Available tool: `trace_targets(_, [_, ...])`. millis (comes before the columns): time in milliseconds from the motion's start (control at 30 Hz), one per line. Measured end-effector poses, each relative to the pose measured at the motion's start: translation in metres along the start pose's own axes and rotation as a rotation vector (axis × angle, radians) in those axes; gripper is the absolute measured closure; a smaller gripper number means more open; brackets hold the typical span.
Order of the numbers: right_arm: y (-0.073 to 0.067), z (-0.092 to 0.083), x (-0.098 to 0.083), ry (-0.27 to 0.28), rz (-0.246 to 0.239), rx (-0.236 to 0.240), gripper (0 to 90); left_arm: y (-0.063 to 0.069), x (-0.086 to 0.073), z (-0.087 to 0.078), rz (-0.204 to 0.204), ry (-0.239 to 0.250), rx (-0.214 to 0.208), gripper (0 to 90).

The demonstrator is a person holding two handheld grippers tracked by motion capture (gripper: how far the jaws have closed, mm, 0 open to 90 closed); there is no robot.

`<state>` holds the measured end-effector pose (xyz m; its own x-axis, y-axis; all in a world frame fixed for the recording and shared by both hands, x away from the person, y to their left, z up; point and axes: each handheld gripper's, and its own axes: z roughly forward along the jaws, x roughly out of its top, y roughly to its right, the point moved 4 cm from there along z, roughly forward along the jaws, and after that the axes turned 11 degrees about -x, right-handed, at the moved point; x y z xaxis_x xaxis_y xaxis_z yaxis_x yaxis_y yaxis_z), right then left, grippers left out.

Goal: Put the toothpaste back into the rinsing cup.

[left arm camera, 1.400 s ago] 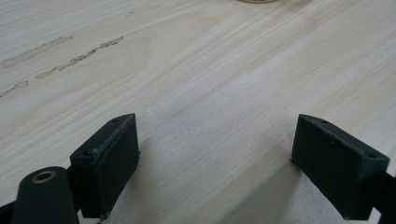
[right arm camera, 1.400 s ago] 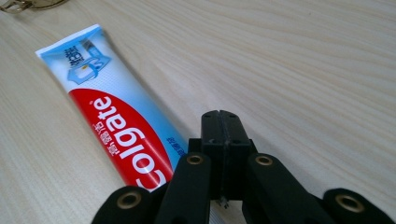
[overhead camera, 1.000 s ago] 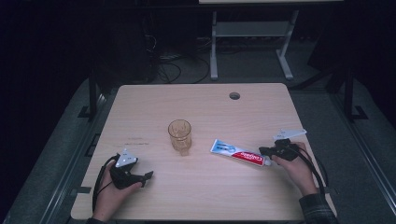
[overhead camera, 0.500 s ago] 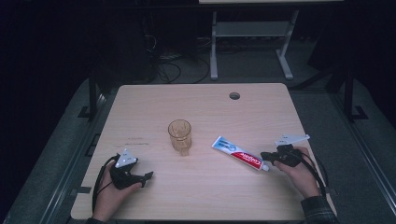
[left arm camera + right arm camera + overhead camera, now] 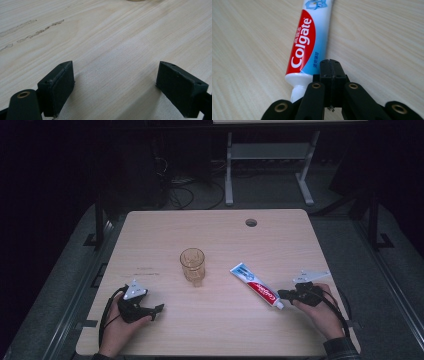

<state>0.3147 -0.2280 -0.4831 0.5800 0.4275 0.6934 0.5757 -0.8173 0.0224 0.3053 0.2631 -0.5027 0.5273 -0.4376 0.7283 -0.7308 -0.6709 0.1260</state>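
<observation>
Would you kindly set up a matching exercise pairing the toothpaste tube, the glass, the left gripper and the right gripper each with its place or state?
Things:
1. toothpaste tube
2. glass
3. left gripper
4. right gripper

Places or states:
A. jaws wide apart over bare table
B. upright near the table's middle
C. jaws shut together, at the tube's cap end
D. lying flat, red, white and blue

Pairs: 1-D, 2-B, 3-A, 4-C

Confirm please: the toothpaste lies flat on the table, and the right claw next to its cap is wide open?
Not quite. The toothpaste lies flat on the table, but the right claw beside its cap is shut, jaws pressed together with nothing between, as the right gripper view shows.
</observation>
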Motion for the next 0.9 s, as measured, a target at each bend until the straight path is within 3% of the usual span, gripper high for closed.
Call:
trace_targets(300, [-0.010,-0.004,-0.005,-0.003,-0.016,0.015,89.3,0.000,0.000,0.000,0.002,-0.002,0.000,13.9])
trace_targets(533, [-0.010,-0.006,-0.004,0.001,-0.010,0.009,87.1,0.000,0.000,0.000,0.002,-0.002,-0.001,13.8])
trace_targets(900, [-0.010,-0.011,0.010,0.024,0.053,-0.007,57.5,0.000,0.000,0.000,0.002,-0.001,-0.001,13.8])
